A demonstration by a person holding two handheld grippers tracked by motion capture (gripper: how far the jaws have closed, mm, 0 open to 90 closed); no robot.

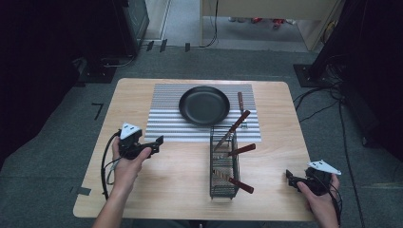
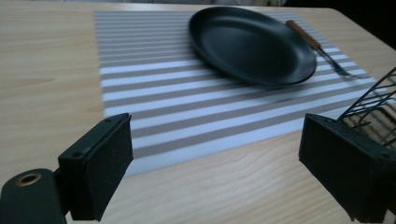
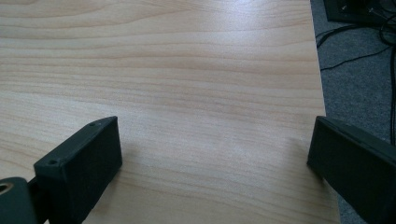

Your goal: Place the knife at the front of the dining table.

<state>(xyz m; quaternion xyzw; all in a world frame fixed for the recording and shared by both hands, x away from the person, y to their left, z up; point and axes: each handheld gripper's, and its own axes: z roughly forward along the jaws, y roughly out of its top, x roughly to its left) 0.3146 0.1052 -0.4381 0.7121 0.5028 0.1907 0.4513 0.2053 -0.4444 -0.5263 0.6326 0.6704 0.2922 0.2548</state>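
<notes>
- High view takes in the whole wooden surface [image 1: 180,190]: a striped mat [image 1: 166,118] under the black pan [image 1: 204,105], and the wire basket [image 1: 223,164] just in front of the pan, holding three red-handled utensils.
- Left hand-held gripper [image 1: 158,141], left of the basket, has its jaws wide apart with nothing between them; its own view shows a fork [image 2: 322,49] beside the pan.
- Right hand-held gripper [image 1: 291,176], right of the basket, gapes empty over bare wood [image 3: 187,93].
</notes>
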